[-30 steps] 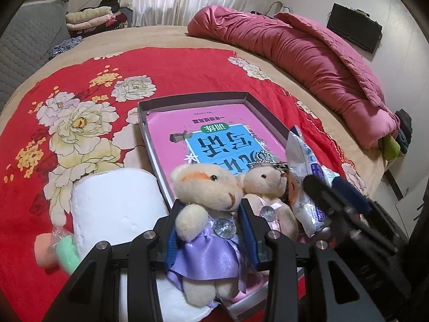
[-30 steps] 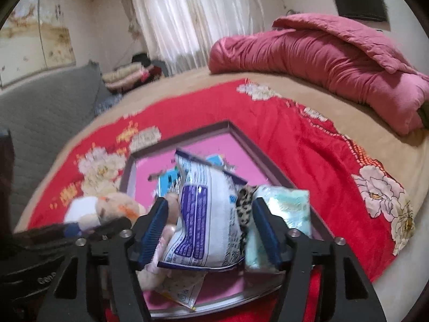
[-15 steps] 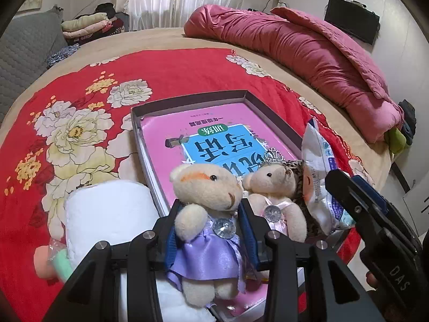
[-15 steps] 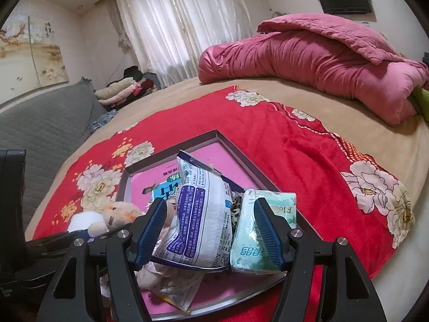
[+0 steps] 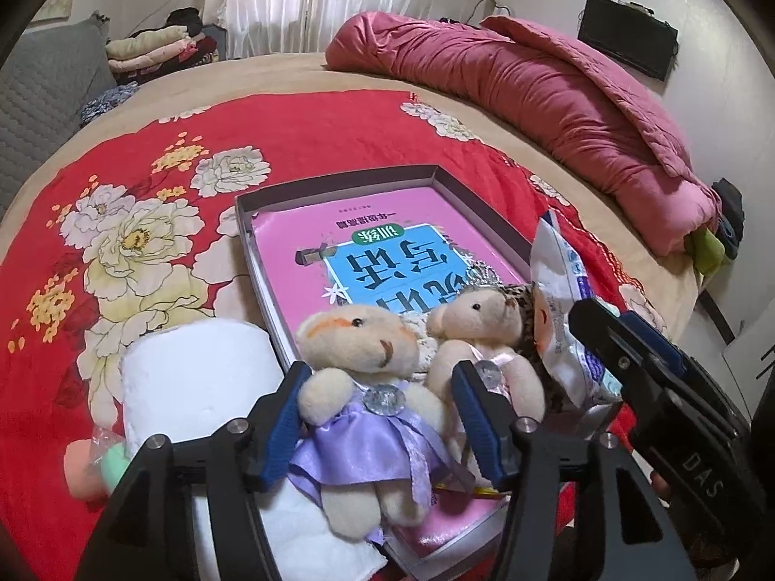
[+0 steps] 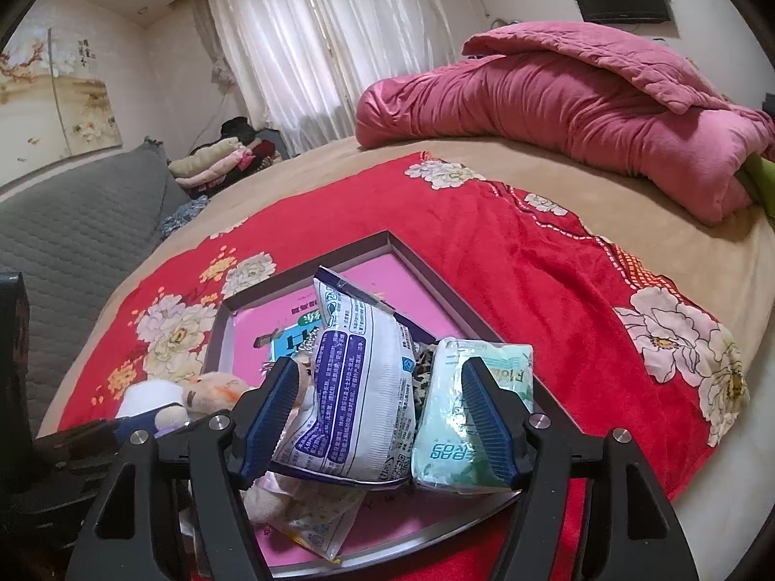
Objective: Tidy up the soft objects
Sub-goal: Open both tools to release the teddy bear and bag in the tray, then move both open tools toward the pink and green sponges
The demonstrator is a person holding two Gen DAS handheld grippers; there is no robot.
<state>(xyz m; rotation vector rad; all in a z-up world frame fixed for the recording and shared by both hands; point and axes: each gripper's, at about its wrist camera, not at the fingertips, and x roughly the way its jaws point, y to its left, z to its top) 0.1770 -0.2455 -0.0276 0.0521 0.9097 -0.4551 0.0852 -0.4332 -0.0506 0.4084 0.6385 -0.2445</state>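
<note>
A dark shallow tray (image 5: pixel 339 179) with a pink book lies on the red flowered blanket. My left gripper (image 5: pixel 380 416) stands open around a cream teddy bear in a purple dress (image 5: pixel 368 387), whose lower body overhangs the tray's near edge. A second bear in pink (image 5: pixel 479 339) sits beside it. My right gripper (image 6: pixel 382 411) is open around a white and blue packet (image 6: pixel 358 387) and a green tissue pack (image 6: pixel 465 416), both at the tray's (image 6: pixel 436 285) near end. The right gripper also shows in the left wrist view (image 5: pixel 629 353).
A white paper roll (image 5: pixel 193 377) stands left of the tray, with small pink and green soft things (image 5: pixel 97 460) beside it. A rolled pink quilt (image 5: pixel 533 87) lies across the far bed. A grey sofa (image 6: pixel 72 237) is at the left.
Both grippers have backed away a little from the tray. The left jaws have widened slightly around the purple bear. The objects have not moved.
</note>
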